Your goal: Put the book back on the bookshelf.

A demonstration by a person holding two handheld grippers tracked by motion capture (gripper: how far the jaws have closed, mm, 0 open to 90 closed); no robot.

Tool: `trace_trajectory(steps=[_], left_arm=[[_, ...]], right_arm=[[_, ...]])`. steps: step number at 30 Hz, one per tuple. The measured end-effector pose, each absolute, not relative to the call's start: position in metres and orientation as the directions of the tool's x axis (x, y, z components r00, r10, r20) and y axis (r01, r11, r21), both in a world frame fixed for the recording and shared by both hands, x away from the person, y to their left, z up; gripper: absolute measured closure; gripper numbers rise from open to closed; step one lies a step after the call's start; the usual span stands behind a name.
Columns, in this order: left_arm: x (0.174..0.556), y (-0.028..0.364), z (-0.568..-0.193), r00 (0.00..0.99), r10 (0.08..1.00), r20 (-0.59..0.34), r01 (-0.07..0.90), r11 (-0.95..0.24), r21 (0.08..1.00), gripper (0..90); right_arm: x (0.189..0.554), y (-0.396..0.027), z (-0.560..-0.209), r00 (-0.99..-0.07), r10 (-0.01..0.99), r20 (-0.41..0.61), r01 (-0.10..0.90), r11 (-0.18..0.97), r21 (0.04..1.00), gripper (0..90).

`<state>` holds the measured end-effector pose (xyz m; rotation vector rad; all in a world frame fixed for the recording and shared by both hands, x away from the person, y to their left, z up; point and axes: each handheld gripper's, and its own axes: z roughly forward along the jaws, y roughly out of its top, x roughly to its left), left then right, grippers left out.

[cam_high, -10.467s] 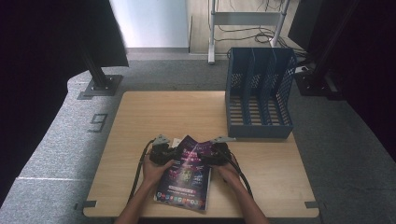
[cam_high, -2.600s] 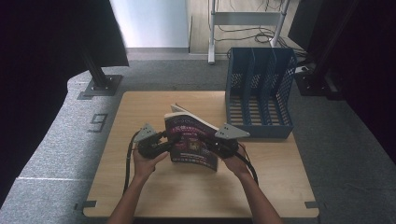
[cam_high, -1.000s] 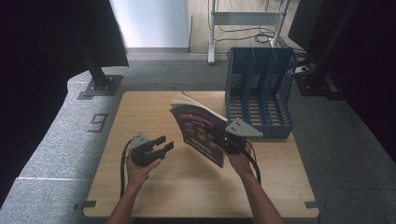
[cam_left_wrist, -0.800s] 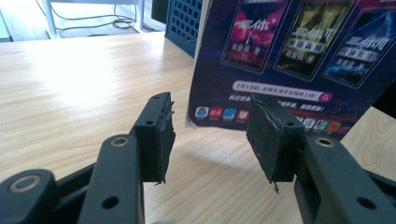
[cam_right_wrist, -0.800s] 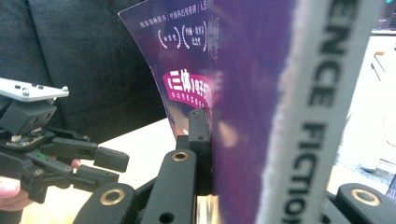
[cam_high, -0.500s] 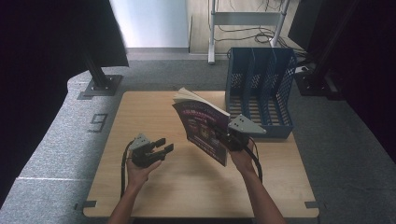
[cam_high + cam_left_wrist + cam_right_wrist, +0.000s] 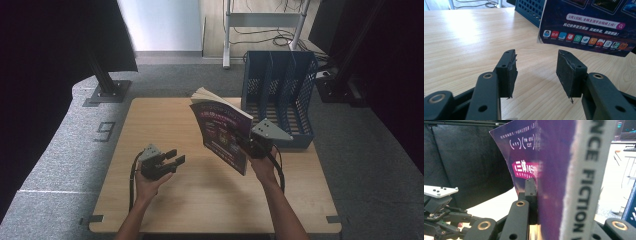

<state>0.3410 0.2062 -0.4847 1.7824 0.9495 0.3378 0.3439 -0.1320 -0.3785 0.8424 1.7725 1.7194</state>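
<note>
Here the right gripper (image 7: 248, 145) holds a magazine (image 7: 222, 131) up off the worktop (image 7: 165, 120), its fingers (image 7: 530, 195) clenched on the edge by the spine. The magazine stands nearly upright above the worktop's middle, purple cover facing the person, pages fanning at the top. In the right gripper view the white spine with black lettering runs up just right of the near finger. At 2 o'clock from the magazine, at the worktop's far right corner, stands a blue rack (image 7: 279, 95) with upright slots. The left gripper (image 7: 170, 161) is at about 8 o'clock from the magazine, well apart from it, held low over the bare wood. Its fingers (image 7: 508, 72) are spread and grasp nothing; beyond them the left gripper view shows the magazine's lower edge and a corner of the rack (image 7: 530, 10).
</note>
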Motion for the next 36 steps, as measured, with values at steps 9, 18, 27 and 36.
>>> trace_trajectory(steps=[9, 18, 27, 36], left_arm=[[0.342, 0.205, -0.487, 0.652, 0.729, -0.21, 0.457, -0.157, 0.876, 50.2], [0.342, 0.205, -0.488, 0.652, 0.729, -0.21, 0.46, -0.16, 0.874, 50.2], [0.343, 0.204, -0.491, 0.653, 0.727, -0.213, 0.469, -0.167, 0.867, 50.2], [0.345, 0.202, -0.493, 0.656, 0.723, -0.218, 0.476, -0.171, 0.863, 50.3]], right_arm=[[0.347, -0.136, -0.375, -0.647, 0.76, 0.064, 0.091, -0.007, 0.996, 81.6], [0.346, -0.143, -0.37, -0.637, 0.768, 0.072, 0.082, -0.025, 0.996, 81.6], [0.344, -0.151, -0.364, -0.617, 0.784, 0.072, 0.065, -0.041, 0.997, 81.7], [0.342, -0.159, -0.354, -0.602, 0.795, 0.065, 0.044, -0.049, 0.998, 81.7]])
